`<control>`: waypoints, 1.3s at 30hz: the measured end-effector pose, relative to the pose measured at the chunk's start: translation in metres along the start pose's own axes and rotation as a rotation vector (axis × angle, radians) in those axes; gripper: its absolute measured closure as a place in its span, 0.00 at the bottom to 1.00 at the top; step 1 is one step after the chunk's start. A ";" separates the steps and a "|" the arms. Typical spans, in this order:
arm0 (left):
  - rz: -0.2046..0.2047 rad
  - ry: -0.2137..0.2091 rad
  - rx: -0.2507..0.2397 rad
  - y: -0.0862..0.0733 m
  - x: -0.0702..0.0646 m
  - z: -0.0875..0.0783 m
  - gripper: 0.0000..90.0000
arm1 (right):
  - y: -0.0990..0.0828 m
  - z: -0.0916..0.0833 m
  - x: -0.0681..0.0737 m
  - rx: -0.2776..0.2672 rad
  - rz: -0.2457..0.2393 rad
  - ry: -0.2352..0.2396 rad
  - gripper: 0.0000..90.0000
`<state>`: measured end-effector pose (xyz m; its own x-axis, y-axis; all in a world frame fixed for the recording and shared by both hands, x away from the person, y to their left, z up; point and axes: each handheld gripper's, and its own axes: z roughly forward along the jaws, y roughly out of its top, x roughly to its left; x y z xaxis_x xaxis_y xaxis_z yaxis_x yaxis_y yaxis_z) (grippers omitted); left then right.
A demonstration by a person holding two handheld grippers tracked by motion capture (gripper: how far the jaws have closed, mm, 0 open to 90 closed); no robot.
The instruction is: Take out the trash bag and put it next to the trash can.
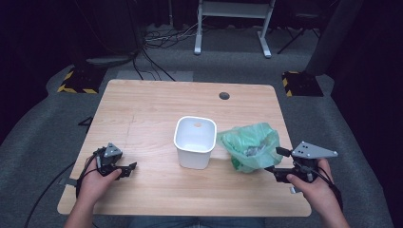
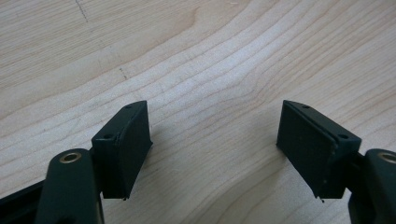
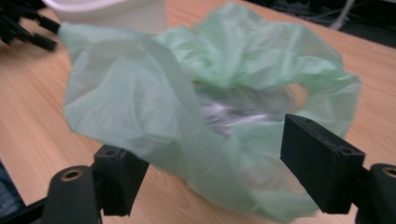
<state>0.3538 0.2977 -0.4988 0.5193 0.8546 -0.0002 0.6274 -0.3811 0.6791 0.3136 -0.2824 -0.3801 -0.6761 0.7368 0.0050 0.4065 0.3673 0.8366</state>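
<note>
A crumpled pale green plastic bag lies on the wooden table, right of a white square bin that stands upright with its mouth up. Something silvery shows through the bag's mouth. My right gripper is at the bag's near right side. Its jaws stand wide apart with the bag's lower edge between them, and the pads do not press on it. My left gripper rests low over bare wood at the near left, pointing right. It is open with nothing between its jaws.
A dark round hole sits in the tabletop near the far edge. Beyond the table, a white metal frame stands on grey carpet with cables. Yellow-and-black striped blocks lie off both far corners.
</note>
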 end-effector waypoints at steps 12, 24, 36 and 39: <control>-0.008 -0.007 0.002 0.000 -0.002 0.001 0.29 | -0.044 0.066 -0.007 0.124 0.064 0.000 0.27; -0.003 -0.007 -0.006 0.001 -0.002 0.002 0.29 | -0.053 0.074 -0.019 0.066 0.089 -0.094 0.28; -0.008 -0.008 -0.027 -0.005 0.001 -0.001 0.28 | -0.113 0.052 -0.036 0.150 0.142 -0.147 0.25; -0.005 -0.018 -0.063 -0.011 0.004 -0.001 0.27 | -0.113 0.056 -0.038 0.147 0.129 -0.169 0.22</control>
<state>0.3484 0.3062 -0.5054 0.5272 0.8496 -0.0161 0.5926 -0.3539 0.7236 0.3276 -0.3200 -0.5052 -0.5057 0.8627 0.0052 0.5761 0.3333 0.7463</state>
